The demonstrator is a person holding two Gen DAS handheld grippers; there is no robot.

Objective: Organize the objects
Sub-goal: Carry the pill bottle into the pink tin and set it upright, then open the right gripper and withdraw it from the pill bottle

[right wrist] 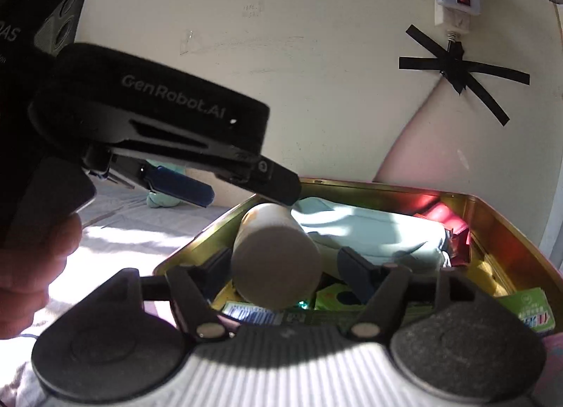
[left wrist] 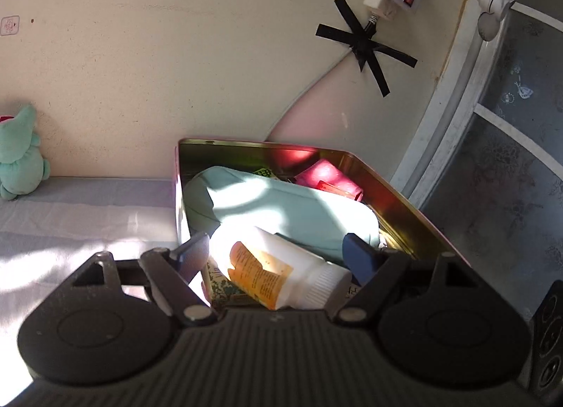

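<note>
A gold metal tin (left wrist: 415,217) sits on the bed against the wall and holds a pale blue pouch (left wrist: 292,210), a pink box (left wrist: 327,178) and small packets. A white bottle with an orange label (left wrist: 281,273) lies tilted in the tin's near end. My left gripper (left wrist: 278,259) is open, its blue fingers on either side of the bottle, apart from it. In the right wrist view my right gripper (right wrist: 292,266) is open around the bottle's flat end (right wrist: 278,259); its left finger is close to the bottle, contact unclear. The tin (right wrist: 499,217) and pouch (right wrist: 369,231) lie beyond.
A mint plush toy (left wrist: 19,157) sits at the wall on the grey sheet (left wrist: 88,217). The left gripper's black body (right wrist: 151,114) fills the right wrist view's upper left, with a hand (right wrist: 31,266) below. Green packets (right wrist: 527,312) lie at the tin's near corner. A window frame (left wrist: 457,97) is right.
</note>
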